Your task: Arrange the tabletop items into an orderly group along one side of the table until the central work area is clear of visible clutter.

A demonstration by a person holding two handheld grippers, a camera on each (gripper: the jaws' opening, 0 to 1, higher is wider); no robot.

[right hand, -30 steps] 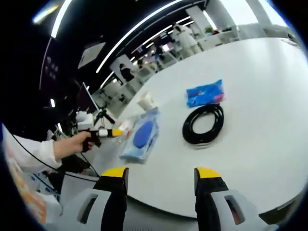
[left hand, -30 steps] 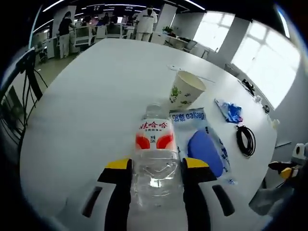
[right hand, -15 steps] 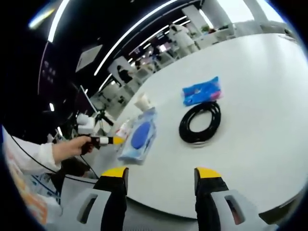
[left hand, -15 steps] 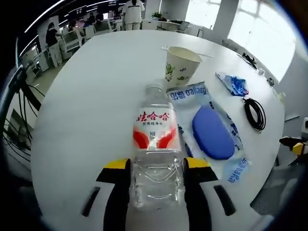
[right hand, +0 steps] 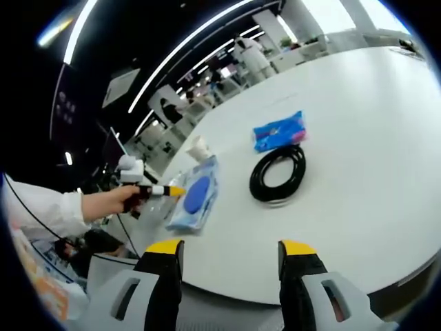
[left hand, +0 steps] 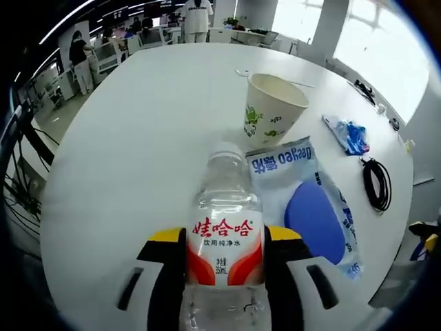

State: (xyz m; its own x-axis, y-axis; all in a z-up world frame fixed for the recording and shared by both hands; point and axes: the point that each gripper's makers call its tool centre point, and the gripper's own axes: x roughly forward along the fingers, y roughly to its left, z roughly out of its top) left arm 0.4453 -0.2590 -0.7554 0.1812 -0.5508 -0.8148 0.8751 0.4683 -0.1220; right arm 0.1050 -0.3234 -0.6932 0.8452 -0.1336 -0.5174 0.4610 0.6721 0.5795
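Observation:
A clear water bottle point(left hand: 224, 241) with a red and white label stands between the yellow-tipped jaws of my left gripper point(left hand: 225, 238), which is shut on it. Past its cap lies the white table point(left hand: 138, 138) with a paper cup point(left hand: 272, 110), a blue pouch pack point(left hand: 306, 207), a blue wrapper point(left hand: 348, 134) and a black cable coil point(left hand: 377, 185). My right gripper point(right hand: 231, 249) hovers open off the table's edge, holding nothing. Ahead of it lie the cable coil point(right hand: 277, 174), the wrapper point(right hand: 279, 131), the pouch pack point(right hand: 196, 194) and the cup point(right hand: 200, 147). A hand point(right hand: 114, 201) holds the left gripper point(right hand: 157, 191) at the table's left.
The round white table point(right hand: 372, 138) has much bare surface on its far and right sides. People, desks and chairs stand beyond it point(left hand: 196, 14). A thin stick-like item point(left hand: 275, 77) lies behind the cup. Windows glare at the right.
The bottle's label now sits lower and closer between the left jaws, and the cup and pouch look nearer. In the right gripper view the left gripper has shifted slightly towards the pouch.

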